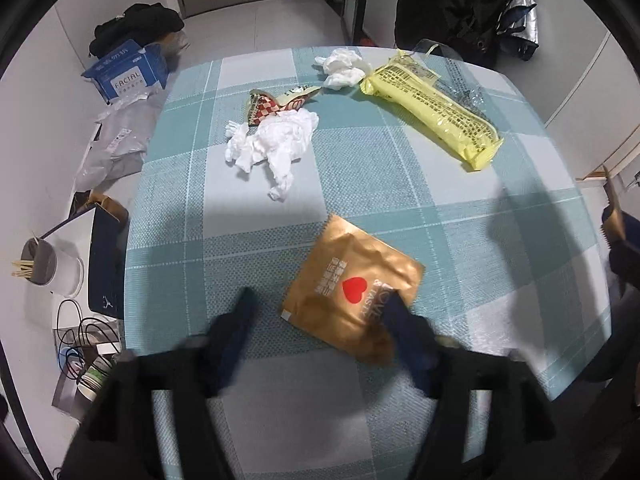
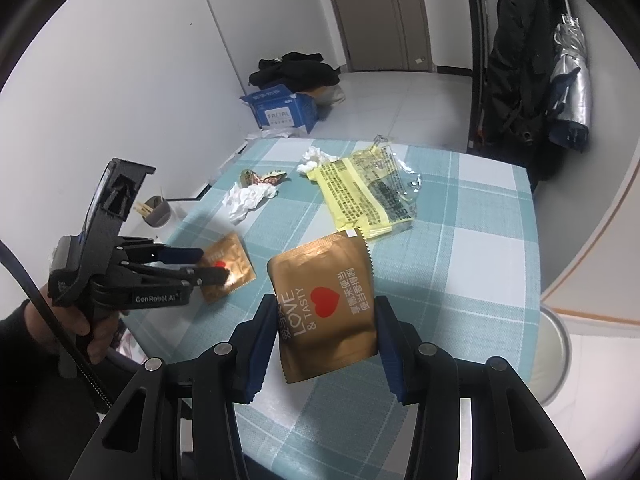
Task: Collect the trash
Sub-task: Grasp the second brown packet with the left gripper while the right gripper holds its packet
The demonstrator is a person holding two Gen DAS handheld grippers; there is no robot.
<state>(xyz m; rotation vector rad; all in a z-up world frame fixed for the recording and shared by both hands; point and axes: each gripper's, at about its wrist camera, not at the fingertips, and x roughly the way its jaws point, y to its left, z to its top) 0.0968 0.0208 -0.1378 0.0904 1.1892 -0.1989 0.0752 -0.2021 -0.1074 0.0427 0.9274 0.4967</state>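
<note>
A gold wrapper with a red heart (image 1: 352, 288) lies on the checked tablecloth; it also shows in the right wrist view (image 2: 226, 266). My left gripper (image 1: 320, 308) is open just above it, one finger over its right edge; seen from the right wrist view, the left gripper (image 2: 212, 266) hovers at the wrapper. My right gripper (image 2: 326, 320) is shut on a second gold wrapper (image 2: 324, 304) and holds it above the table. Further back lie a yellow packet (image 1: 436, 112), crumpled white tissues (image 1: 272, 144), another tissue (image 1: 340, 66) and a red checked wrapper (image 1: 276, 104).
The table (image 1: 480, 240) has a teal and white checked cloth. A blue tissue box (image 1: 124, 74) and dark clothes sit on the floor at left. A cup with sticks (image 1: 40, 266) and cables are at the left. A white bin (image 2: 554, 348) stands at the table's right.
</note>
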